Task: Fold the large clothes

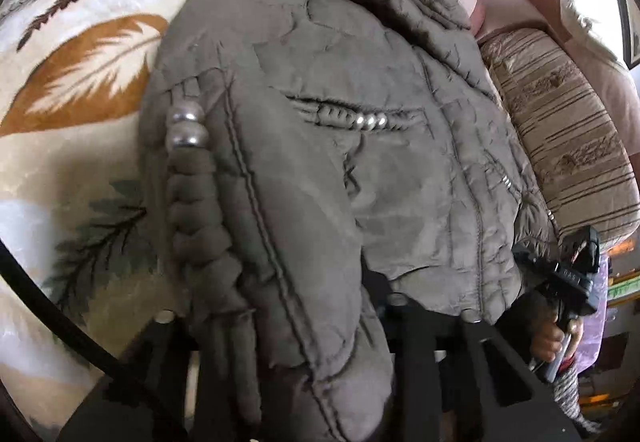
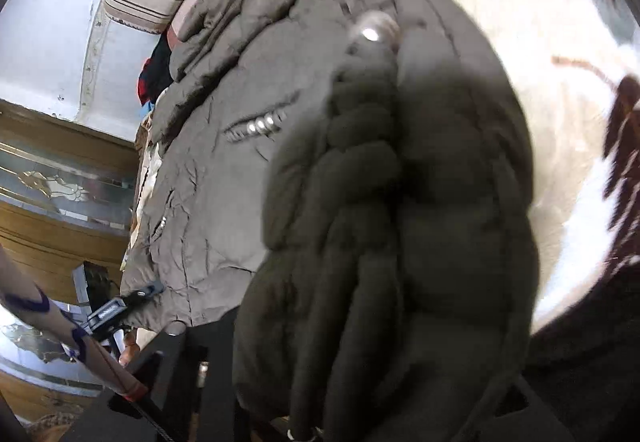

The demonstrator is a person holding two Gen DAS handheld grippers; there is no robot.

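**Both grippers buried in a grey-brown padded jacket on the bed**

From the left wrist, the padded jacket lies spread across a feather-print blanket, its hem bunched over the left gripper. The two black fingers stand either side of the fabric, but the cloth hides their tips, so I cannot tell how far they are closed or whether they pinch it. A braided trim with silver beads runs down the near edge, and a beaded pocket crosses the middle. Striped cushions sit just beyond the jacket's far side. At lower right, the right gripper meets the hem.

From the right wrist, the jacket fills the frame; a dark, blurred fold covers the right gripper, so its opening is hidden too. The left gripper touches the hem at lower left, and the blanket shows behind.
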